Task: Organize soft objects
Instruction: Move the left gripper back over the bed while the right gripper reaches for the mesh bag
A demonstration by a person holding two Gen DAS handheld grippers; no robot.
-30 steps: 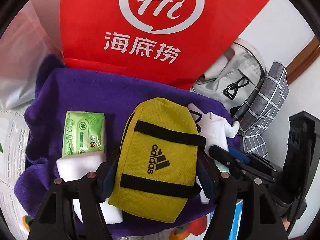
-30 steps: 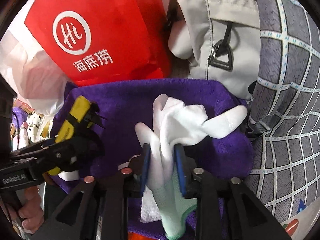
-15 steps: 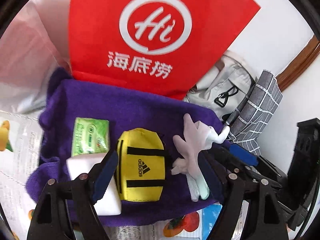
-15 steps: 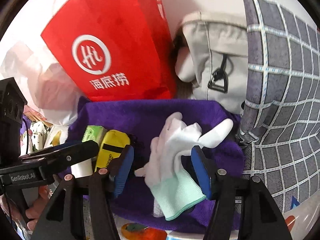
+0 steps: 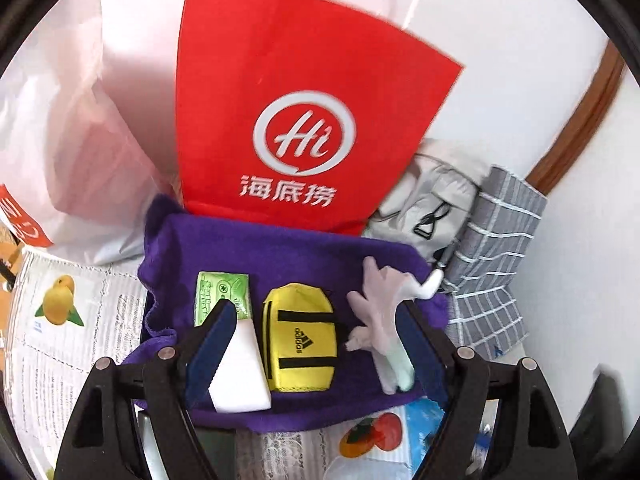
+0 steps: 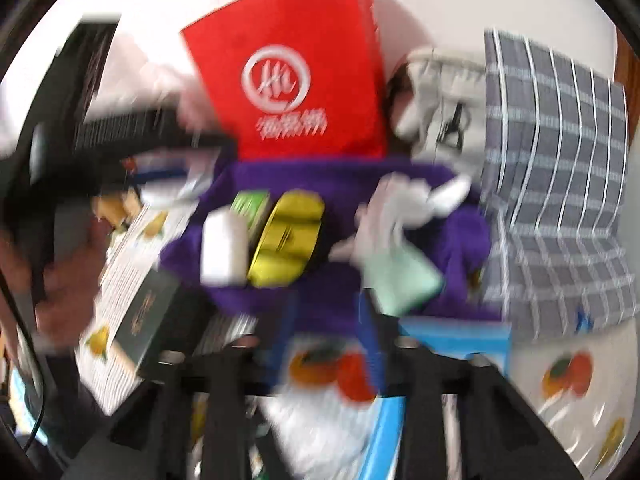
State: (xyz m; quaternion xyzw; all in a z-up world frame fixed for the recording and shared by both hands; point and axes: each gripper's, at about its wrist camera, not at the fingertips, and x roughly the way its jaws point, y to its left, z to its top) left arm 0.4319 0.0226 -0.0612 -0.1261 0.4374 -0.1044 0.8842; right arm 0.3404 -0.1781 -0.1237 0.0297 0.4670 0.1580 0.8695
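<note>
Left wrist view: left gripper [image 5: 316, 336] is hanging wide and empty, now pulled back above the purple towel [image 5: 280, 248]; the yellow pouch [image 5: 300, 338] it was clamping is lying released between the white block [image 5: 240, 372] and white glove [image 5: 380, 320].

Right wrist view, blurred: right gripper [image 6: 328, 320] is closing, nothing between its jaws; glove [image 6: 396, 232] dropped on towel [image 6: 320, 176]. Both placements look done.

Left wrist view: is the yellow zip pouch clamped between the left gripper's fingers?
No, the yellow zip pouch lies free on the purple towel, clear of the open left gripper.
</note>
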